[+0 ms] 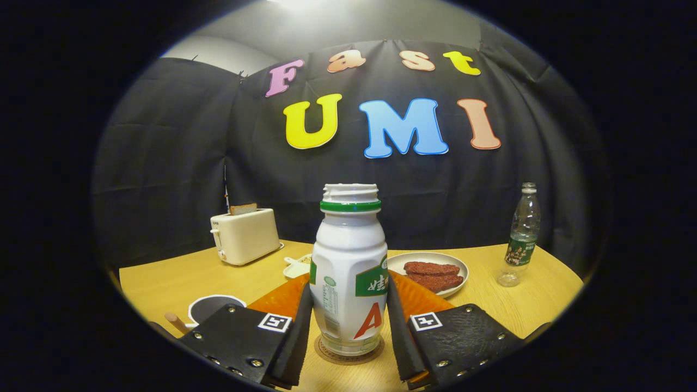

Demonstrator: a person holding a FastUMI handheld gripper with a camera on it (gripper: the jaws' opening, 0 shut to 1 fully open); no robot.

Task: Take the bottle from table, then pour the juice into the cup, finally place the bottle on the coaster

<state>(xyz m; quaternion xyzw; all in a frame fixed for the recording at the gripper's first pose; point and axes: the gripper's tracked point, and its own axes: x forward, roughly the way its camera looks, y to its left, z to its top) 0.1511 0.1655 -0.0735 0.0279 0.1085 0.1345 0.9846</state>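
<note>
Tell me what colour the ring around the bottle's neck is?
Green, clearest in the gripper view, on the bottle.

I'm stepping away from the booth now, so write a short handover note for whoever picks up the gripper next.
Gripper: fingers on both sides of the white bottle; looks shut on it.
Bottle: upright, cap off, standing on the round coaster on the wooden table.
Cup: just beyond the left finger; contents not visible.
Done: bottle appears placed on the coaster; pouring can't be confirmed.
Left: open the fingers and back away.
</note>
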